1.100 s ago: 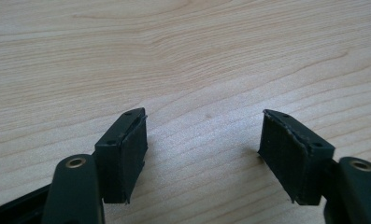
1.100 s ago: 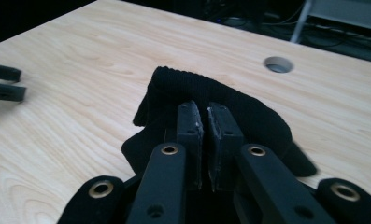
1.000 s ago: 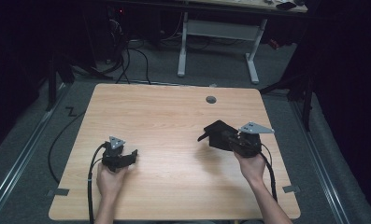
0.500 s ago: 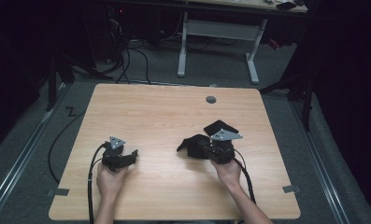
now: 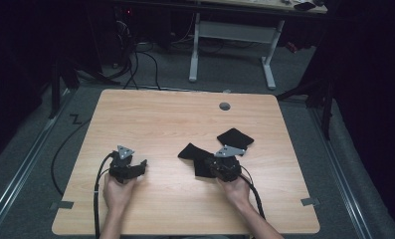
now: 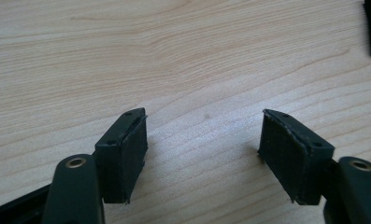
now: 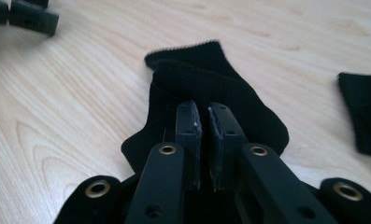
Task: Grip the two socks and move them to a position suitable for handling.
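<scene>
The right gripper [image 5: 216,168] had carried a black sock [image 5: 194,155] from the table's right side toward its centre and lower, so that the sock now lay spread on the wood instead of hanging. In the right gripper view the two jaws stood almost together over the sock [image 7: 206,100], a thin slit between the pads. They had just eased apart slightly, and the fabric looked barely pinched, if at all, so whether the grip held could not be told. That suggested the sock was being laid down flat at this spot, with the release beginning.

A second black sock [image 5: 235,138] lay at about one o'clock from the gripper, near but apart from the first. In the right gripper view its corner [image 7: 363,114] showed at three o'clock.

The left gripper [image 5: 138,168] rested low over the wooden table [image 5: 155,114] at nine o'clock from the socks, well apart from them. Its jaws stood wide and held nothing, only bare wood [image 6: 202,70] between the pads [image 6: 127,156].

For room, the board was open from ten to twelve o'clock of the sock, with only the small grommet hole [image 5: 225,106] far up. The near edge lay close behind both hands, and the right edge well off at three o'clock. The stretch between the grippers was free, so the left could probably come across unhindered.
</scene>
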The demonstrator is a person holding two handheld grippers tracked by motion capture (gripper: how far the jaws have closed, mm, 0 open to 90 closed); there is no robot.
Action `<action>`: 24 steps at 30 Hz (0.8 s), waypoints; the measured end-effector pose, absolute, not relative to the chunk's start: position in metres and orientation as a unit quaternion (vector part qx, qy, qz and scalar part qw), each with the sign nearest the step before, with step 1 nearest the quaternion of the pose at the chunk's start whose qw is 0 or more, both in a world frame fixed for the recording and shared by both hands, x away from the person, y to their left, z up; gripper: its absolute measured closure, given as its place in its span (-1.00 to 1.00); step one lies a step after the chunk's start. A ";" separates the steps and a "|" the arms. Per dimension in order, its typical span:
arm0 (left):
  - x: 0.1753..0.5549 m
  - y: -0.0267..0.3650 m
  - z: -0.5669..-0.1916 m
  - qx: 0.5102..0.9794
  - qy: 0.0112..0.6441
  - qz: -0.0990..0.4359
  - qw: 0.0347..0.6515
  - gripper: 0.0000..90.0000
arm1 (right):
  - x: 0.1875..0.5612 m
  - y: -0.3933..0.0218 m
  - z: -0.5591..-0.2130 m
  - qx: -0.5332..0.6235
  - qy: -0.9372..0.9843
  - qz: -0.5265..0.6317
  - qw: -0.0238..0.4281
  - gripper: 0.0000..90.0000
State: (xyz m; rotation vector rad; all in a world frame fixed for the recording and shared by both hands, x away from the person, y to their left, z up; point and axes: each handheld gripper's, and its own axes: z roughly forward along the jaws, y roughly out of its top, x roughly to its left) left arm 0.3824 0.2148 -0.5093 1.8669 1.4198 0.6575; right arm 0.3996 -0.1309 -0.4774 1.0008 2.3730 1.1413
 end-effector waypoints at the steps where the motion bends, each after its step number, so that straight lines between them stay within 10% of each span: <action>1: 0.383 0.215 -0.509 0.719 0.547 0.252 0.348 -0.22 | 0.398 -0.129 -0.481 0.350 0.835 0.394 0.158 0.84; 24: 0.376 0.125 -0.485 0.794 0.432 0.205 0.376 0.00 | 0.421 -0.128 -0.466 0.359 0.832 0.396 0.147 0.46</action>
